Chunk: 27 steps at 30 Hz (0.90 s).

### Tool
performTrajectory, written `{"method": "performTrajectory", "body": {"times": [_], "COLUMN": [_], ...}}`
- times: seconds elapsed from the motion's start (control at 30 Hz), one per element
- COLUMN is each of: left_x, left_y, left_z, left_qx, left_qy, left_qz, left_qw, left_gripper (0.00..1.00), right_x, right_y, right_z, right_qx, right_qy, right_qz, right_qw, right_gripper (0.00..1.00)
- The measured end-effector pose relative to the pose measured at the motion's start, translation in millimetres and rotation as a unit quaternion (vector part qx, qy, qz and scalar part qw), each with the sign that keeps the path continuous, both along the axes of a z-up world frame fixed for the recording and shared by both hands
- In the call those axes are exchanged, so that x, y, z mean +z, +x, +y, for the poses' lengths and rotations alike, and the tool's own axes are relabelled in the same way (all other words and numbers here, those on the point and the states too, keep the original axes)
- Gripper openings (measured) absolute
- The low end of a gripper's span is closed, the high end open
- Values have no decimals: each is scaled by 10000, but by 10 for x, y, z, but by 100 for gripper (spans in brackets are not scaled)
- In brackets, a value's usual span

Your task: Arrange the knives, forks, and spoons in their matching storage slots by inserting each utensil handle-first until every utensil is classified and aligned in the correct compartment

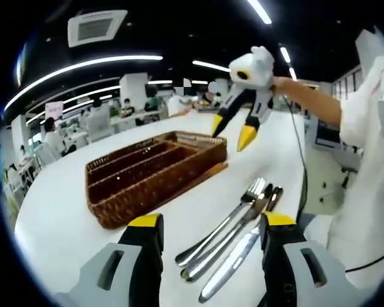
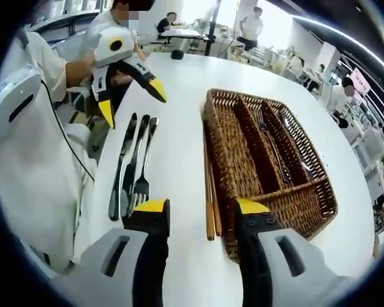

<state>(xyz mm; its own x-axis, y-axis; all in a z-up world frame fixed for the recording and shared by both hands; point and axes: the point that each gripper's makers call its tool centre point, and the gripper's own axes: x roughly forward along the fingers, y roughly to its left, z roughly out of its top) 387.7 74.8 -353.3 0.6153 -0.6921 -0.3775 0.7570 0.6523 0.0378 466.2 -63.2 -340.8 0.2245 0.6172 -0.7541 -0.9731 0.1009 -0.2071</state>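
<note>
In the left gripper view, the left gripper (image 1: 211, 225) rises nearest the camera, its two yellow-tipped jaws spread apart and holding nothing. Between those jaws, on a white table (image 1: 64, 217), three loose utensils lie side by side, touching: a fork (image 1: 227, 220), a spoon (image 1: 240, 230) and a knife (image 1: 233, 262) closest to the right jaw. Beyond them, to the left, sits a brown wicker cutlery tray (image 1: 147, 173) with long parallel slots. The right gripper (image 1: 233, 128) hovers in the air above the tray's far corner, jaws spread and empty, held by a person's arm in a white sleeve.

In the right gripper view, the right gripper (image 2: 198, 208) also shows open jaws gripping nothing. The tray (image 2: 227, 160) lies just ahead to the right, with some cutlery (image 2: 275, 153) already resting inside its slots. A pair of wooden chopsticks (image 2: 209, 204) lies on the table against the tray's near wall. The three loose utensils lie to the left, apart from the tray.
</note>
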Motion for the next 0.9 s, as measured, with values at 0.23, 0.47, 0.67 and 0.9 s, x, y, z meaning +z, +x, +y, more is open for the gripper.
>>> {"method": "performTrajectory", "body": {"times": [0.23,0.47,0.67,0.9], "left_x": [-22,-20,-42,-57], "left_y": [-6,-16,-22,-30], "left_z": [-17,-39,-60,-124], "left_qx": [-35,-59,-102,-201], "left_qy": [34,48,71,80], "left_qz": [27,24,48,70], "left_qw": [10000,10000,9999,9997], "left_gripper": [61,61,61,61], "right_x": [-92,-120,-148,-179], "right_y": [-149,-234,-368,-509], "right_z": [-37,-55,-57,-94], "right_qx": [-12,-6,5,-54], "right_qy": [12,24,52,99], "right_qz": [110,144,172,218], "right_qw": [9999,9999,9998,9997], "right_gripper": [41,41,41,41]}}
